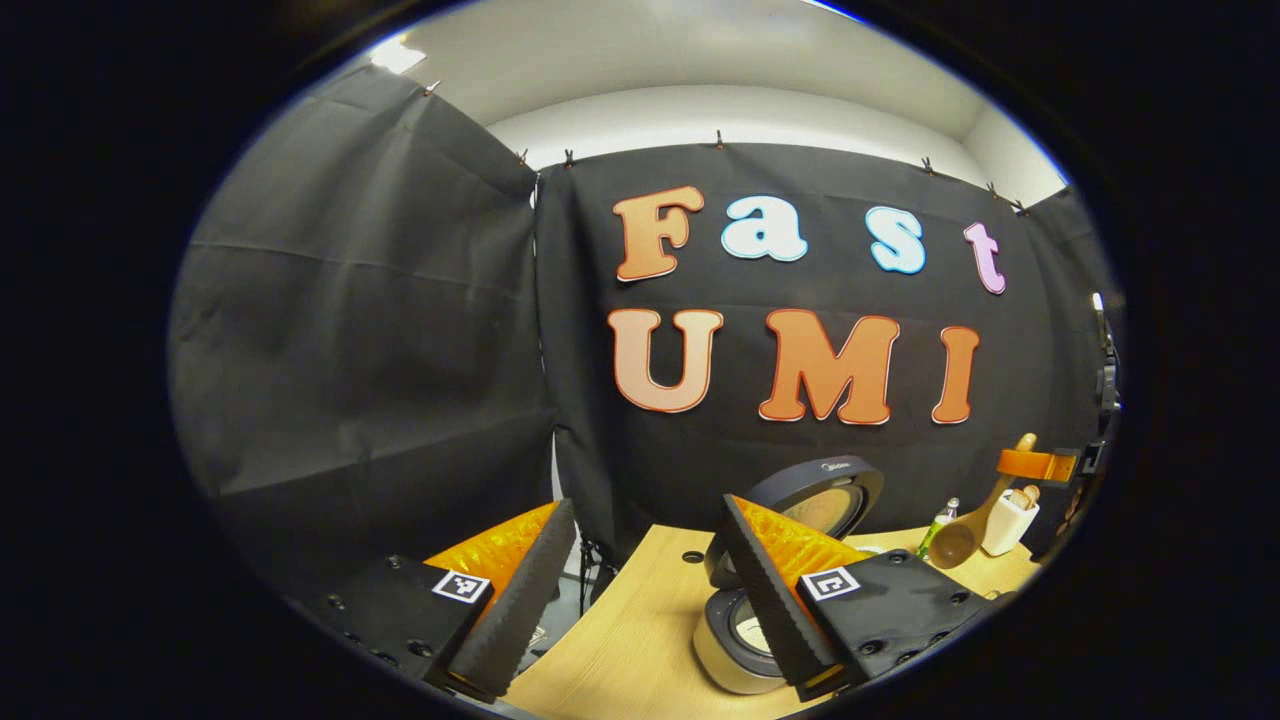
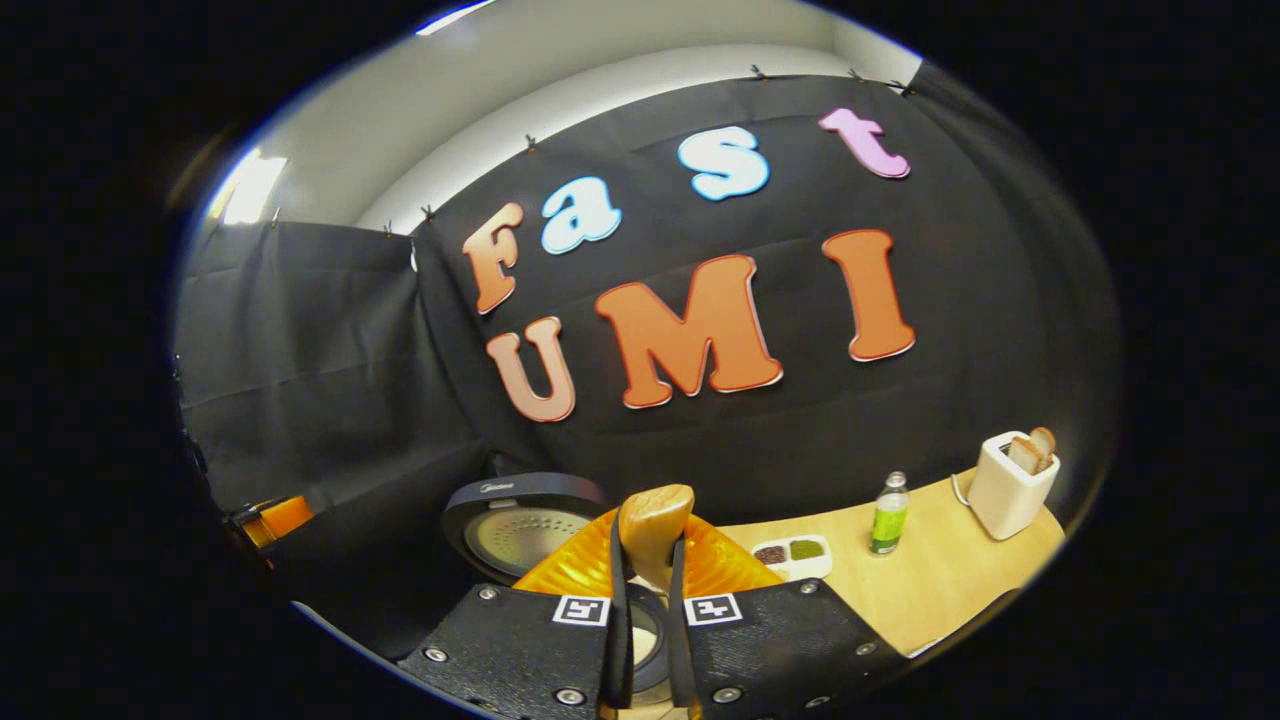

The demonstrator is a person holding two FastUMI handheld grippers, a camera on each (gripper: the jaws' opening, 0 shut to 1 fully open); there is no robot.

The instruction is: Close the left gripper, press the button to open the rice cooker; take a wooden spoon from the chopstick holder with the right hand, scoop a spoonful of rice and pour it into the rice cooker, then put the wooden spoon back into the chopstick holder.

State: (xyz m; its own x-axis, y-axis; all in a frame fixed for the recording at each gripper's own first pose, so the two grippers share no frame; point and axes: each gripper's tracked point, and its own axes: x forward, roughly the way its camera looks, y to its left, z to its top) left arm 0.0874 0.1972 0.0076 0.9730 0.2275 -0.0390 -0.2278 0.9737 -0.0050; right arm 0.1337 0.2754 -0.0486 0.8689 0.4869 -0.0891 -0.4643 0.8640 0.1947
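- Left gripper (image 1: 640,590): jaws wide apart, nothing between them. It hangs over the near left edge of the table (image 1: 640,640).
- Rice cooker (image 1: 735,640): sits on the table, partly behind the left gripper's right-hand finger. Lid (image 1: 825,495) is up and tilted back toward the cloth wall; the pot mouth is open.
- In the right gripper view the cooker (image 2: 645,635) lies straight ahead and below, its raised lid (image 2: 520,525) to the left.
- Right gripper (image 2: 648,620): jaws drawn close and clamped on the spoon (image 2: 655,530) handle, whose rounded end stands up between the fingers.
- In the left gripper view the spoon (image 1: 960,535) hangs at the far right, bowl down and handle slanting up into the right gripper (image 1: 1040,465). The bowl is near the holder (image 1: 1008,522), apart from it; whether it carries rice is hard to tell from here.
- Holder: white, on the table's right end, with pale wooden pieces sticking out of it (image 2: 1005,485).
- Bottle (image 2: 887,515): green label, upright, between cooker and holder.
- Dish (image 2: 790,553): small, white, two compartments, one dark filling and one green, just left of the bottle.
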